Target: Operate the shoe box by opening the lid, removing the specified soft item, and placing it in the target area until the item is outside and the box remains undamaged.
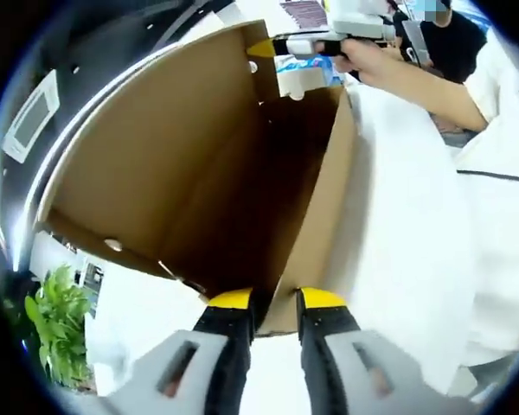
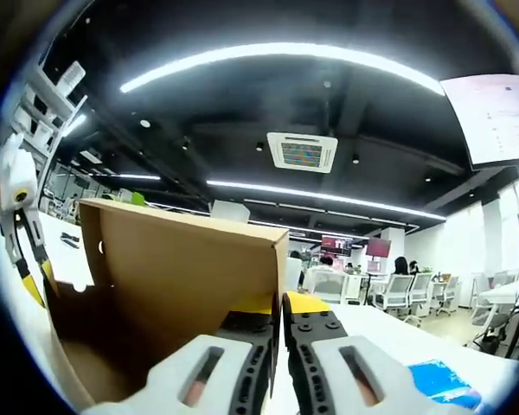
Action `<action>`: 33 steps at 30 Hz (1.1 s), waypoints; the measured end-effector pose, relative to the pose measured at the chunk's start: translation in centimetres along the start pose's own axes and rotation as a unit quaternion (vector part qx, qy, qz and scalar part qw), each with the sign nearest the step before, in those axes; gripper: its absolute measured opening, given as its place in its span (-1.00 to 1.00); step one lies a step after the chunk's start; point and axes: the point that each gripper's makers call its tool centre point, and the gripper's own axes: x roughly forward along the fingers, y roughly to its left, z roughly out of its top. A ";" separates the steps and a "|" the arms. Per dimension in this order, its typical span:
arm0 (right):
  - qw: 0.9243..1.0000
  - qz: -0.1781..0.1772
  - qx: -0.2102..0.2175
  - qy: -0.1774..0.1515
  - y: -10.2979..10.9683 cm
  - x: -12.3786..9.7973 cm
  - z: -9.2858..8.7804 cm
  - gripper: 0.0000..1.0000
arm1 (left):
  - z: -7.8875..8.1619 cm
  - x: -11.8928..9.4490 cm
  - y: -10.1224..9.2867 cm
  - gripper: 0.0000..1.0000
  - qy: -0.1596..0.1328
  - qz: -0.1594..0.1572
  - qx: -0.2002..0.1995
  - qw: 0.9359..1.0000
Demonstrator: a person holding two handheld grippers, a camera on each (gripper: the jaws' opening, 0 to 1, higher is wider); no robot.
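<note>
Left gripper view: left gripper (image 1: 275,303) pinches the near edge of the shoe box (image 1: 199,173), jaws closed onto the cardboard wall with the yellow tips either side of it. Box is brown cardboard, open, interior dark, sitting on a white table (image 1: 398,259). Lid flap (image 1: 147,164) stands up on the left side of the view. At the far end of the box the right gripper (image 1: 281,45) comes in from the top right, held by a person's hand (image 1: 363,56); its tips sit at the far top edge of the box. A blue and white soft packet (image 1: 307,71) sits just below those tips at the box's far end; cannot tell if it's gripped or just resting there. Green plant (image 1: 56,324) at lower left.

Right gripper view: right gripper (image 2: 277,307) jaws nearly together, pinching the top edge of the cardboard wall (image 2: 182,268). Left gripper (image 2: 26,259) visible at the far left edge of the box. Blue item (image 2: 441,380) lies on the table at lower right, too cropped to identify. Office behind: ceiling light strips (image 2: 285,56), air vent (image 2: 301,152), chairs (image 2: 398,294)
</note>
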 end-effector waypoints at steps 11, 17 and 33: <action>1.000 0.000 -0.002 -0.007 0.4 -0.9 -0.1 -0.99 | 0.2 -1.1 0.2 -0.70 -0.047 0.015 -0.013 0.999; 1.000 0.002 -0.004 -0.002 0.6 -1.3 -0.4 -0.99 | 0.9 -1.4 -0.7 -0.54 -0.100 -0.012 -0.050 0.994; 1.000 0.004 -0.017 0.005 0.7 -1.4 -0.5 -0.98 | 0.8 -4.2 1.1 -0.25 -0.241 -0.031 -0.242 0.939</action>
